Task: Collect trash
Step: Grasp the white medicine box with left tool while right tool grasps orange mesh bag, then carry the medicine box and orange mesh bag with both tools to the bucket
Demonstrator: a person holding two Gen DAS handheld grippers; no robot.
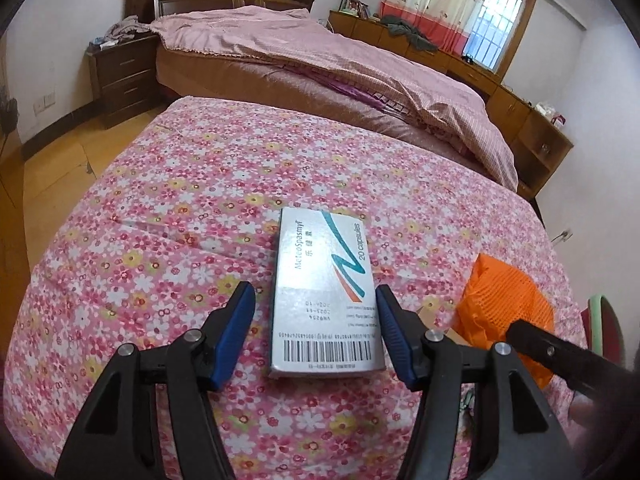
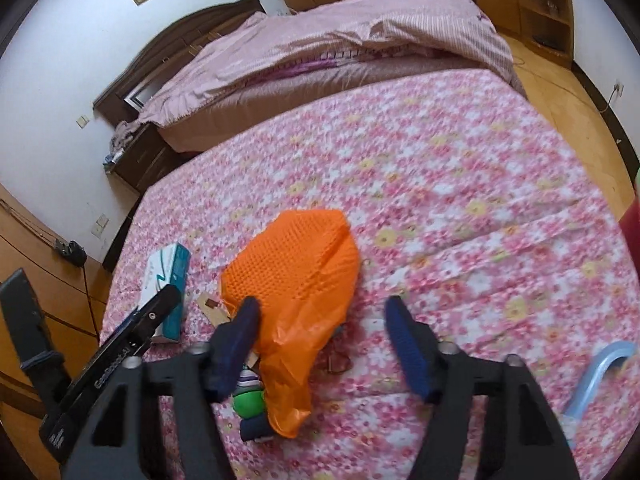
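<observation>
Two pieces of trash matter here, and your left wrist view shows the first: a medicine box (image 1: 326,294) lying flat on the flowered cloth (image 1: 168,208), label up, its barcode end nearest you. Your left gripper (image 1: 316,320) stands spread, one blue pad on either long side of the box; the right pad sits just beside the edge, the left one stands a little off, and neither clearly presses. Judge the box as light, thin card, probably near empty: stiff enough to pinch across its narrow width, but it will dent if you squeeze hard. Its glossy face may slip, so take it on the long edges near the middle rather than at the barcode end. To the right of your gripper lies the orange bag (image 1: 508,304), with part of your other tool dark in front of it.

From the right wrist view, your right gripper (image 2: 320,340) is also spread and holds nothing. The orange bag (image 2: 298,280) lies ahead and left of centre, its tail running under the left pad. It looks like thin film, soft, crinkly and nearly weightless. Pinch a gathered fold near the loose tail; a single layer may slide out. Small items sit beneath it, too hidden to name. The medicine box (image 2: 170,276) lies further left, under your left gripper.
</observation>
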